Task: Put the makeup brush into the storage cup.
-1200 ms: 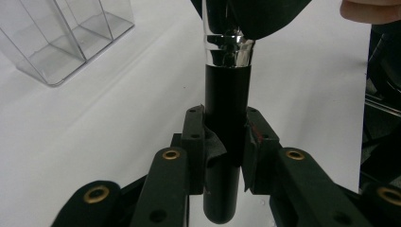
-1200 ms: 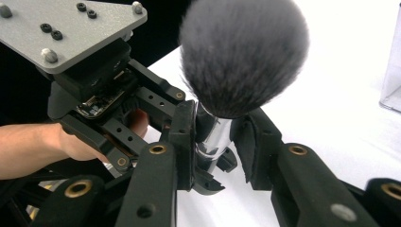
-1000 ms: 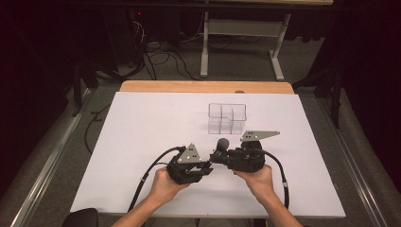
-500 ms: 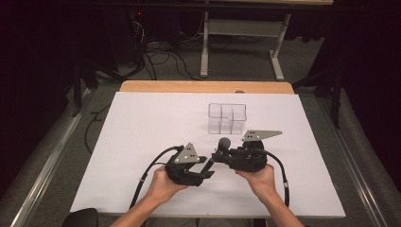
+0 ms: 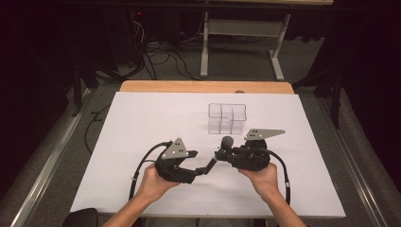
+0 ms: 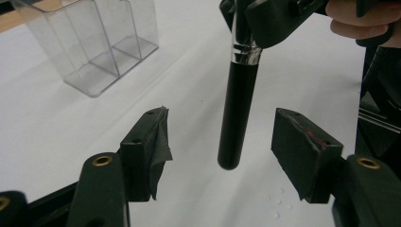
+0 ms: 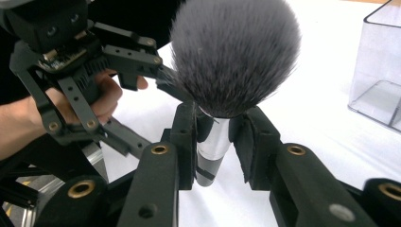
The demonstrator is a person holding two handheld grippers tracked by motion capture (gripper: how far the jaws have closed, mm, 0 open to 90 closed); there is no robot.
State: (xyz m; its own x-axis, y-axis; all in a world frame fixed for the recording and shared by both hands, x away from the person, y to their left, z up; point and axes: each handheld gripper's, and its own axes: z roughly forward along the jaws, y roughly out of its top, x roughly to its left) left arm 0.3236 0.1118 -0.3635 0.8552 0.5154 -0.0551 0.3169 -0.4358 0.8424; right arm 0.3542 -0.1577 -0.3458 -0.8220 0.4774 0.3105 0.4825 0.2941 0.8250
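A makeup brush (image 5: 227,141) with a grey bristle head (image 7: 235,52) and a black handle (image 6: 239,104) is held above the white table. My right gripper (image 7: 215,137) is shut on its silver ferrule, with the bristles pointing up. In the high view the right gripper (image 5: 223,153) sits at centre right, and the handle slants down-left toward my left gripper (image 5: 202,170). The left gripper (image 6: 227,146) is open. Its pads (image 6: 151,142) stand on either side of the handle's tip without touching it.
A clear plastic organiser (image 5: 227,118) with several compartments stands empty just beyond the grippers, also seen as a clear box (image 6: 94,47) and a clear wall (image 7: 383,71). White paper (image 5: 142,123) covers the table. A wooden edge (image 5: 189,86) runs along the far side.
My left gripper has drawn back slightly to the left, away from the right one. The brush stays in the right gripper, which has barely moved.
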